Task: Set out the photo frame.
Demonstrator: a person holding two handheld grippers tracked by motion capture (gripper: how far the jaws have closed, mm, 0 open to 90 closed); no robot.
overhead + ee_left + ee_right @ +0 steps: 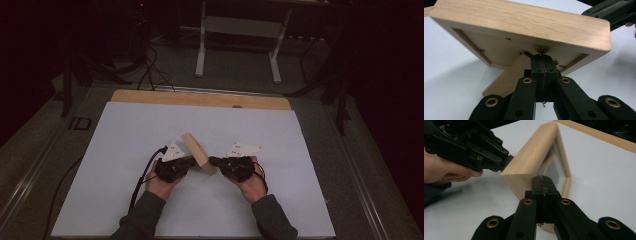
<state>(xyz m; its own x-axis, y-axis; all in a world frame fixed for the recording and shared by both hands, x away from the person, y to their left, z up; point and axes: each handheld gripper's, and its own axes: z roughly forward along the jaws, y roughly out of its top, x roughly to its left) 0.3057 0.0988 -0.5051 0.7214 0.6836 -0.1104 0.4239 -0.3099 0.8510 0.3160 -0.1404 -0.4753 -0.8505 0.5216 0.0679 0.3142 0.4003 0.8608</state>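
Left gripper view: frame back, stand partly hidden; both grippers' jaws closed, prob. empty, tips at frame.

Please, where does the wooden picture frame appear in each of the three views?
High view: the wooden picture frame stands at the centre, between both hand-held grippers.
Left gripper view: it spans the upper half, back side showing.
Right gripper view: centre, seen edge-on.
Shared landmark: the white table surface.
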